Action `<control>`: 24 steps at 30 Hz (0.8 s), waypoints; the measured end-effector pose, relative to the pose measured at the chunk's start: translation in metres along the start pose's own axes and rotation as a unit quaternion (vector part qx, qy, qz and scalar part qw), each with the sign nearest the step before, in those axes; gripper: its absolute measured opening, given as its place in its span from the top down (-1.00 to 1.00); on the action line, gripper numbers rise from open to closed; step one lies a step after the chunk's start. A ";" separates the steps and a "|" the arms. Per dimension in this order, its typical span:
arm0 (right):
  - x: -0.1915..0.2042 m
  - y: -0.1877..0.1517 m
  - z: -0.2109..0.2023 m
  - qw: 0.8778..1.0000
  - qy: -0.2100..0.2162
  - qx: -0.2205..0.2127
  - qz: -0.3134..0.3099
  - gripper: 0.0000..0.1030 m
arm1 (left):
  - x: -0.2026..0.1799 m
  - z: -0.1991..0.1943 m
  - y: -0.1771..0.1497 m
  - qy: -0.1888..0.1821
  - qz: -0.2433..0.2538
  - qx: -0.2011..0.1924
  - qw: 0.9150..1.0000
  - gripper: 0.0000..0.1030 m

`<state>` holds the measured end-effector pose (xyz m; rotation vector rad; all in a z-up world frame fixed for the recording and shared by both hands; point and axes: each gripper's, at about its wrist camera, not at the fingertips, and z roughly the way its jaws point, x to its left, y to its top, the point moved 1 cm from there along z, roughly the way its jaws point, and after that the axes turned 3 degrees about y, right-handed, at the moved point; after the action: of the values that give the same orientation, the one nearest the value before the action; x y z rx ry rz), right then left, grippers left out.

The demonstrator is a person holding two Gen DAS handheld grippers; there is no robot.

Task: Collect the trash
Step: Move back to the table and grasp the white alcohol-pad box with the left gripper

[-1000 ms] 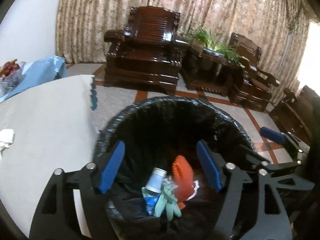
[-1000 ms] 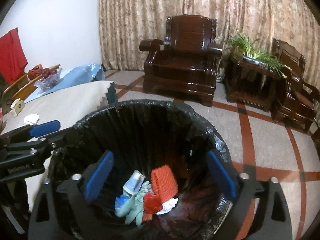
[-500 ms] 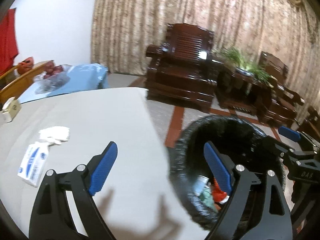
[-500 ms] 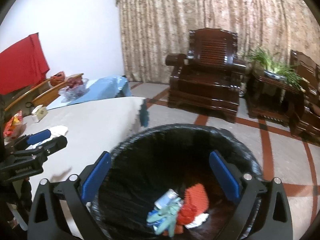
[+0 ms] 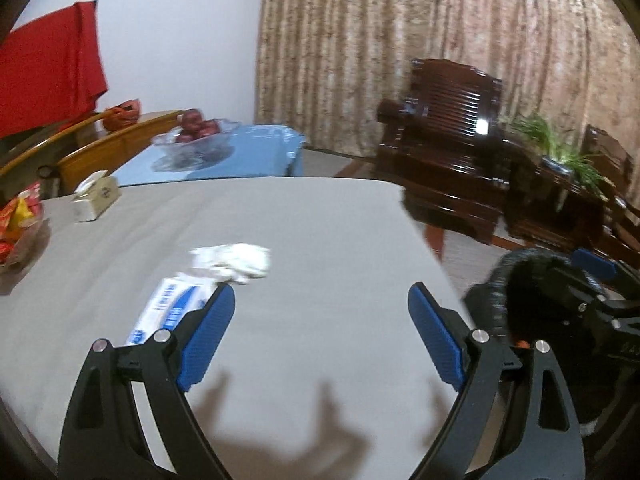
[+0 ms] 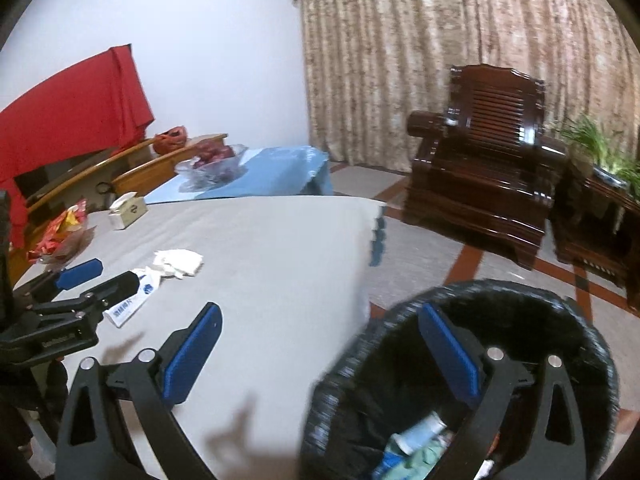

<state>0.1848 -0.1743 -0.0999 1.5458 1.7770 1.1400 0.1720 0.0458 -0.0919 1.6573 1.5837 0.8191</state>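
Two grippers: both empty, over the near part of the grey cloth-covered table (image 5: pixel 320 240).
Left gripper (image 5: pixel 320 320): blue-padded fingers spread wide, jaws just opened a little further, nothing between them; left pad tip sits just in front of the packet.
Right gripper (image 6: pixel 320 344): fingers wide, nothing held; right finger hangs over the bin mouth, left finger over the table.
Bin: round waste bin lined with a black plastic bag (image 6: pixel 520 304), on the floor just beside the table's right edge; a tube and greenish scraps lie inside.
Trash left: flat white-and-blue paper packet (image 5: pixel 168 308) on the table, left of centre; crumpled white tissue wad (image 5: pixel 236 260) touching its far end.
Not trash, probably: white tissue box (image 5: pixel 94 198) and red snack wrappers in a clear bowl (image 5: pixel 16 224) toward the table's far left; fruit bowl farther back.
Step (judged): heading from bin to the packet and wad.
Risk: packet lies flat on cloth, so pads may pinch the cloth or slide over it.
Risk: tissue touches packet; closing on one could drag the other off.
Risk: views are blurred, so aim may be off.
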 end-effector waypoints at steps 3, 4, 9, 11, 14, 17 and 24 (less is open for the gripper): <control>0.013 0.002 0.015 1.000 0.010 0.002 -0.005 -0.88 | 0.029 0.007 0.000 0.024 -0.013 0.001 1.000 -0.67; 0.017 0.003 0.021 1.000 0.014 0.003 -0.007 -0.88 | 0.040 0.010 -0.001 0.033 -0.018 0.004 0.999 -0.67; 0.038 0.000 0.046 0.999 0.026 0.013 -0.014 -0.88 | 0.085 0.028 -0.010 0.071 -0.034 0.020 0.997 -0.67; 0.045 -0.001 0.055 0.999 0.031 0.018 -0.014 -0.88 | 0.100 0.037 -0.015 0.082 -0.043 0.031 0.995 -0.67; 0.058 -0.003 0.072 0.999 0.034 0.027 -0.019 -0.88 | 0.115 0.047 -0.023 0.090 -0.053 0.045 0.994 -0.67; 0.069 -0.002 0.084 0.998 0.039 0.032 -0.023 -0.88 | 0.123 0.057 -0.030 0.091 -0.060 0.057 0.992 -0.67; 0.085 -0.001 0.108 0.998 0.044 0.041 -0.030 -0.88 | 0.135 0.084 -0.041 0.091 -0.064 0.089 0.990 -0.67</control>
<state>0.2544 -0.0651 -0.1441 1.4976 1.9382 1.1352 0.2258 0.1760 -0.1750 1.6188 1.9174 0.7998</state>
